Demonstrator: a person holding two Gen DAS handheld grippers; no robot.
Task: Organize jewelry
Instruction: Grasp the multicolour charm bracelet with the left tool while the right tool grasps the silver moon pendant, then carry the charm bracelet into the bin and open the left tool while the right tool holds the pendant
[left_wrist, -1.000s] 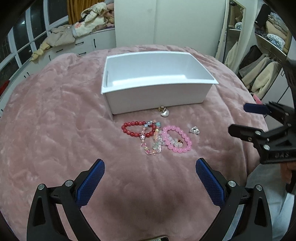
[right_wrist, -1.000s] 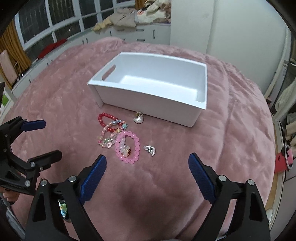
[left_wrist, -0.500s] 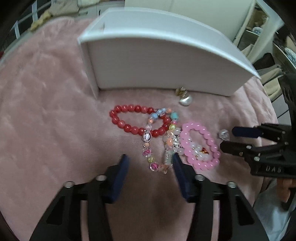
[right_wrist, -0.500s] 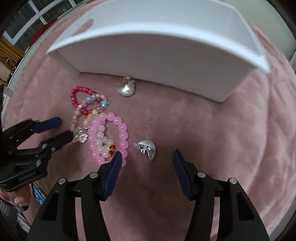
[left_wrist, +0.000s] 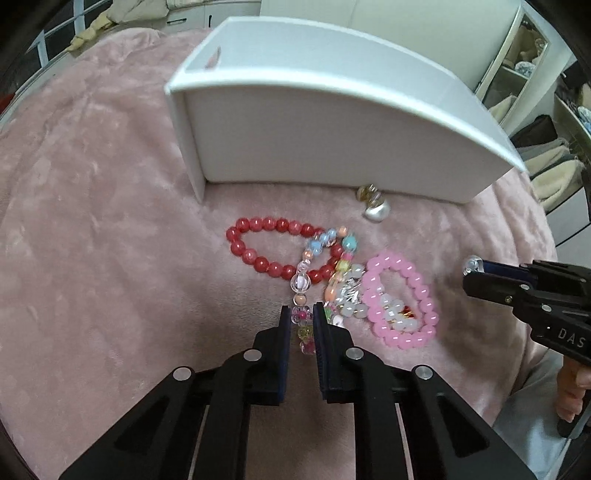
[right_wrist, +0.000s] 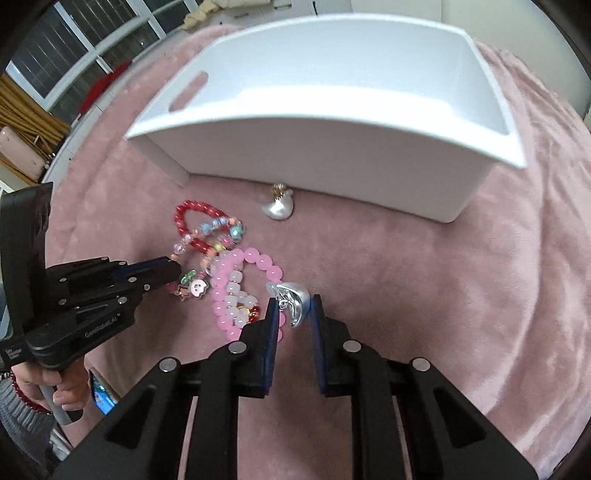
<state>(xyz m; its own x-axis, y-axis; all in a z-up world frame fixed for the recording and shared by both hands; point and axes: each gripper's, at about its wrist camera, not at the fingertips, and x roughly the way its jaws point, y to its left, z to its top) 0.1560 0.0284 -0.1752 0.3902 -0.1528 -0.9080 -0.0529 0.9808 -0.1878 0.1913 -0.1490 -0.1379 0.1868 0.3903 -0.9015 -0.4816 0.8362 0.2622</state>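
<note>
A white bin (left_wrist: 332, 144) (right_wrist: 332, 155) stands on the pink blanket. In front of it lie a red bead bracelet (left_wrist: 258, 240) (right_wrist: 192, 218), a multicoloured bead bracelet (left_wrist: 317, 243) (right_wrist: 218, 229), a pink bead bracelet (left_wrist: 406, 302) (right_wrist: 236, 291) and a pearl charm (left_wrist: 375, 208) (right_wrist: 277, 208). My left gripper (left_wrist: 301, 317) (right_wrist: 177, 273) is shut on the near end of the multicoloured bracelet. My right gripper (right_wrist: 293, 306) (left_wrist: 471, 271) is shut on a small silver charm (right_wrist: 293, 301), down at the blanket beside the pink bracelet.
The pink blanket (left_wrist: 92, 221) covers a round surface that drops away at the right (right_wrist: 546, 258). Windows and piled clothes are at the back left (left_wrist: 92, 29). A wardrobe with hanging clothes stands at the right (left_wrist: 535, 74).
Both grippers have come down and forward from high above the blanket. Both have gone from wide open to shut, the left on the multicoloured bracelet, the right on the silver charm.
</note>
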